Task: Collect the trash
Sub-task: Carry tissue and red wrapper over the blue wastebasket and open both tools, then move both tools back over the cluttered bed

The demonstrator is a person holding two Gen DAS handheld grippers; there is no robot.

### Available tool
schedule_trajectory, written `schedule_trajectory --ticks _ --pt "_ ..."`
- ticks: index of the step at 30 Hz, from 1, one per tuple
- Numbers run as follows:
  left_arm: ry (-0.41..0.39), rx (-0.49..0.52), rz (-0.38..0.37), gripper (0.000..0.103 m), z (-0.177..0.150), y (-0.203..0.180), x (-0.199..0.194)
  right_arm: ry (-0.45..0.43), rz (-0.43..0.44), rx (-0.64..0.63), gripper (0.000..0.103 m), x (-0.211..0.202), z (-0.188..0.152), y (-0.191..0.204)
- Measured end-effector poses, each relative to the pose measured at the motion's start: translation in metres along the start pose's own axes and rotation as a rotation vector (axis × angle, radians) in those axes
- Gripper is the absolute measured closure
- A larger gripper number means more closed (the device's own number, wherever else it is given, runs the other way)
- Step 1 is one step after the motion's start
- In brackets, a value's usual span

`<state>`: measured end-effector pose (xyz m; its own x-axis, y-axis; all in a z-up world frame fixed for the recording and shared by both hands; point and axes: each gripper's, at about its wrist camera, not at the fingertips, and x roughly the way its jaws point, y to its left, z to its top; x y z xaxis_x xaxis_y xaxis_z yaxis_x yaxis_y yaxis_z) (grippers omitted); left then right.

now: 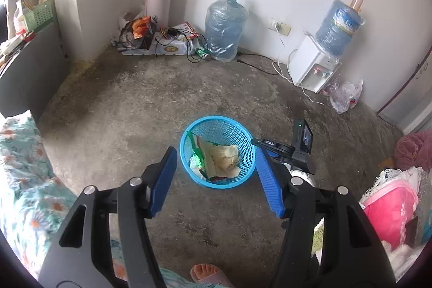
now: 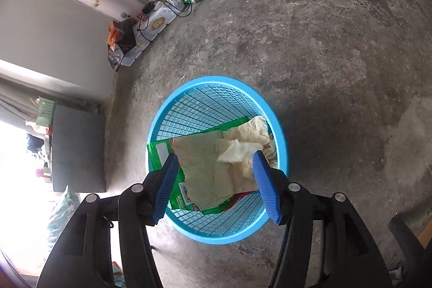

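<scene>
A blue mesh basket (image 1: 216, 117) stands on the concrete floor, with a green packet (image 1: 196, 153) and crumpled beige paper (image 1: 224, 155) inside. My left gripper (image 1: 216, 153) hangs above and in front of it, open, with nothing between its blue pads. In the right wrist view my right gripper (image 2: 215, 155) is open directly over the basket (image 2: 216, 78). The beige paper (image 2: 205, 161), a white tissue (image 2: 237, 150) and the green packet (image 2: 159, 153) lie below its fingers, and the pads press on none of them. The right gripper's black body (image 1: 297, 147) shows beside the basket.
A water jug (image 1: 225, 26), a white dispenser (image 1: 316, 64), cables (image 1: 259, 58) and a plastic bag (image 1: 344, 96) line the far wall. Floral bedding (image 1: 24, 180) lies left, a pink cushion (image 1: 388, 209) right. A person's foot in a slipper (image 1: 208, 274) is near me.
</scene>
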<state>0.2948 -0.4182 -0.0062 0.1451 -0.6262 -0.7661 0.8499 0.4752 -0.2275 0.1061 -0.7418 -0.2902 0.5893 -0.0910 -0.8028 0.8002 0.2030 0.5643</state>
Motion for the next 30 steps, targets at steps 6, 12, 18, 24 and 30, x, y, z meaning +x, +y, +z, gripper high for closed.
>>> schedule_trajectory --ticks 6,12,18,24,30 --pt "-0.098 -0.038 0.043 0.036 -0.039 0.020 -0.096 -0.059 0.082 0.000 0.047 -0.065 -0.042 0.001" --pt "-0.211 -0.119 0.155 0.029 -0.100 0.045 -0.193 -0.073 0.122 -0.201 0.046 -0.131 -0.110 0.050" --pt "-0.273 -0.267 0.287 0.027 -0.170 0.074 -0.276 -0.013 0.193 -0.451 0.034 -0.181 -0.172 0.109" --pt "-0.373 -0.411 0.430 0.023 -0.245 0.092 -0.350 0.014 0.282 -0.671 0.029 -0.230 -0.225 0.168" --pt "-0.453 -0.581 0.541 0.022 -0.318 0.103 -0.408 0.082 0.371 -0.782 0.028 -0.261 -0.272 0.201"
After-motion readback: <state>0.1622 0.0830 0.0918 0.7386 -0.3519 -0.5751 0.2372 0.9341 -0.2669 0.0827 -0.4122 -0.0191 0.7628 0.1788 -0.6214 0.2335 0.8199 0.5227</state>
